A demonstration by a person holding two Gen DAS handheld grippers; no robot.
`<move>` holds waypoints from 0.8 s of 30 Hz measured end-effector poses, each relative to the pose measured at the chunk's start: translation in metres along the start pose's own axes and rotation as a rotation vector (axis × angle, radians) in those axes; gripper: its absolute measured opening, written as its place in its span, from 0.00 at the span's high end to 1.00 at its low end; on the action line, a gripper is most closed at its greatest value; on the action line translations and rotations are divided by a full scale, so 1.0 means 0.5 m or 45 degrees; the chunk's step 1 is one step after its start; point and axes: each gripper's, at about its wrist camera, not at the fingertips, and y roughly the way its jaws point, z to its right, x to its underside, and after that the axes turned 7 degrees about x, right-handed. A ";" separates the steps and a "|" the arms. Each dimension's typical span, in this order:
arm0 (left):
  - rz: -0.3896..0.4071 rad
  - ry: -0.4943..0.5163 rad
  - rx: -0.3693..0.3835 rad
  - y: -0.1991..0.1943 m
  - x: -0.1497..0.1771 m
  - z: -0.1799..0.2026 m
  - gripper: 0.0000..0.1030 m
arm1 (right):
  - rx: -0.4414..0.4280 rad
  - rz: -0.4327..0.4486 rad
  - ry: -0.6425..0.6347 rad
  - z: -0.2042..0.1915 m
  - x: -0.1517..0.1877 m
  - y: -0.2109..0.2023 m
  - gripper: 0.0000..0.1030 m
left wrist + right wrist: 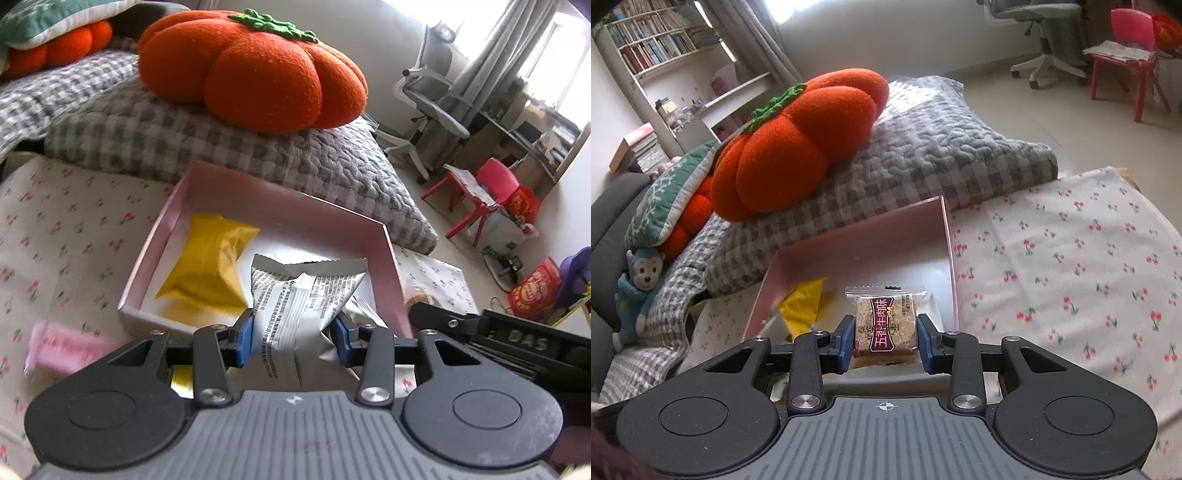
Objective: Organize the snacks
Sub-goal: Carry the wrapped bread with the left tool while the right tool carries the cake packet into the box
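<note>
A shallow pink box (388, 266) lies on a cherry-print cloth, with a yellow snack packet (210, 262) inside. My left gripper (295, 336) is shut on a silver snack packet (295, 306) at the box's near edge. In the right wrist view the same pink box (947, 236) holds the yellow packet (803, 304). My right gripper (886, 341) is shut on a clear-wrapped cereal bar (886, 323) with a maroon label, over the box's near right part. The right gripper's black body (509, 343) shows at the right of the left wrist view.
A pink wrapped snack (66, 349) lies on the cloth (1071, 266) left of the box. A grey checked quilt (229, 147) with an orange pumpkin cushion (255, 70) sits behind the box. A red chair (480, 195) and an office chair (432, 96) stand on the floor.
</note>
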 end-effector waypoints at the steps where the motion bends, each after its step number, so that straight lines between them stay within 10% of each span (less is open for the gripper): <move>1: -0.001 0.001 -0.007 0.012 -0.004 0.000 0.62 | -0.011 0.004 0.005 0.004 -0.005 0.006 0.68; 24: 0.046 0.093 -0.098 0.126 -0.008 -0.001 0.61 | -0.053 0.029 -0.002 0.042 -0.042 0.129 0.68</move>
